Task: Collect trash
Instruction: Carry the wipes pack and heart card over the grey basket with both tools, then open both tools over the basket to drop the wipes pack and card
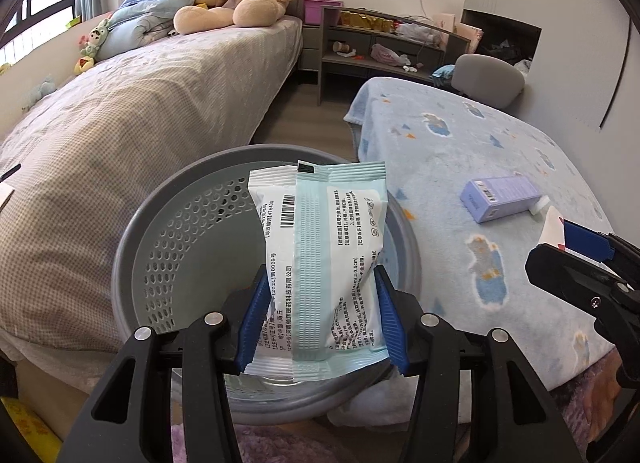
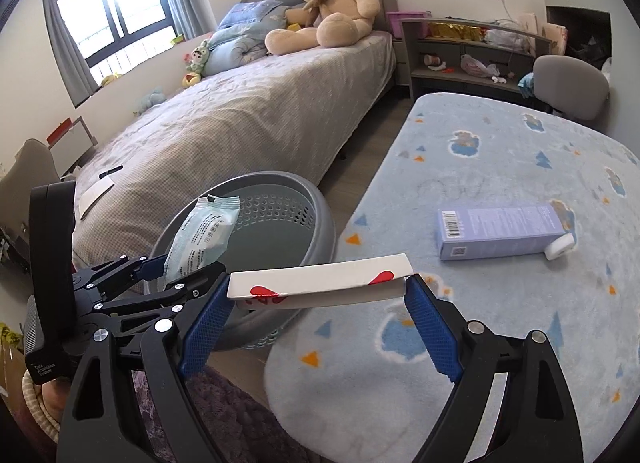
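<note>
Left wrist view: the left gripper (image 1: 322,327) has its blue fingers pinching a sealed white-and-teal packet (image 1: 320,259), held upright at frame centre directly over the grey perforated bin (image 1: 176,247), whose visible interior looks bare, so nothing appears binned yet. At right, a purple box (image 1: 500,199) w/ a small white item touching its end lies on the blue-blanketed surface (image 1: 460,143). Right wrist view: the right gripper (image 2: 320,291) clamps a flat white card w/ red hearts (image 2: 320,279) between its fingers at lower centre, just right of the bin (image 2: 280,219); the box (image 2: 504,231) waits at mid-right. Judged: two pieces in hand, none dropped, box and white item left.
</note>
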{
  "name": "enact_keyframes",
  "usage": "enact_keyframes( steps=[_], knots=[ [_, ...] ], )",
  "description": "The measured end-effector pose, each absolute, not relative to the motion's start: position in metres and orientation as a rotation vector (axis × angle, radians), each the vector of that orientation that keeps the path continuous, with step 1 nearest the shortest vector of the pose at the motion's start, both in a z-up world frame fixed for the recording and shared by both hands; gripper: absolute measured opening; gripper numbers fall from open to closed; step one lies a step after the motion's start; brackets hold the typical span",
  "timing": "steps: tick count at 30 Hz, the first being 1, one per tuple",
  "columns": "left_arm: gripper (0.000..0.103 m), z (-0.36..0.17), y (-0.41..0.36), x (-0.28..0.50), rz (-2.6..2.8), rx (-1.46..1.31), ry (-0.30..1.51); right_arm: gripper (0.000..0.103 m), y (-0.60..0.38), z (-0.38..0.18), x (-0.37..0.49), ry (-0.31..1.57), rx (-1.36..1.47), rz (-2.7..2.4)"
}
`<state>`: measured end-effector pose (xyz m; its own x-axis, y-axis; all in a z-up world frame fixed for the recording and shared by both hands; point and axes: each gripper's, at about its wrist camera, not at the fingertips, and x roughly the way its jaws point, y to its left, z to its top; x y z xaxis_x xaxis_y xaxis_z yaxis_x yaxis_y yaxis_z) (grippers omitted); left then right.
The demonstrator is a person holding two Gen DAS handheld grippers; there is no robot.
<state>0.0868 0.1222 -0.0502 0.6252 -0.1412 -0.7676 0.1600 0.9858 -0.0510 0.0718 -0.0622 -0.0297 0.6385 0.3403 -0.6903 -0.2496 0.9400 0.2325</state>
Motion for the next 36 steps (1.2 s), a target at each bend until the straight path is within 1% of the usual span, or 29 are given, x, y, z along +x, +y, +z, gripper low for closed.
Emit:
enact_keyframes(
  steps=[14, 25, 26, 28, 30, 33, 36],
  knots=[
    [0.049, -0.061, 0.168, 0.105, -0.047, 0.014, 0.890, 0.084, -0.005, -0.044, 0.117, 0.849, 0.063, 0.449],
    [0.049, -0.063, 0.179, 0.109, -0.023, 0.010, 0.890, 0.085, 0.013, -0.053, 0.135, 0.872, 0.040, 0.481],
    [0.050, -0.062, 0.179, 0.109, -0.020, 0.009, 0.887, 0.085, 0.013, -0.052, 0.136, 0.872, 0.045, 0.484],
    [0.054, -0.060, 0.181, 0.108, -0.017, 0.003, 0.881, 0.088, 0.011, -0.051, 0.136, 0.870, 0.061, 0.494],
    [0.064, -0.059, 0.182, 0.106, -0.008, 0.002, 0.873, 0.095, 0.009, -0.049, 0.136, 0.863, 0.079, 0.496],
    [0.067, -0.057, 0.183, 0.104, 0.006, 0.006, 0.869, 0.095, 0.006, -0.046, 0.135, 0.853, 0.083, 0.487],
    [0.068, -0.056, 0.185, 0.103, 0.018, 0.000, 0.872, 0.095, 0.004, -0.046, 0.134, 0.852, 0.086, 0.480]
  ],
)
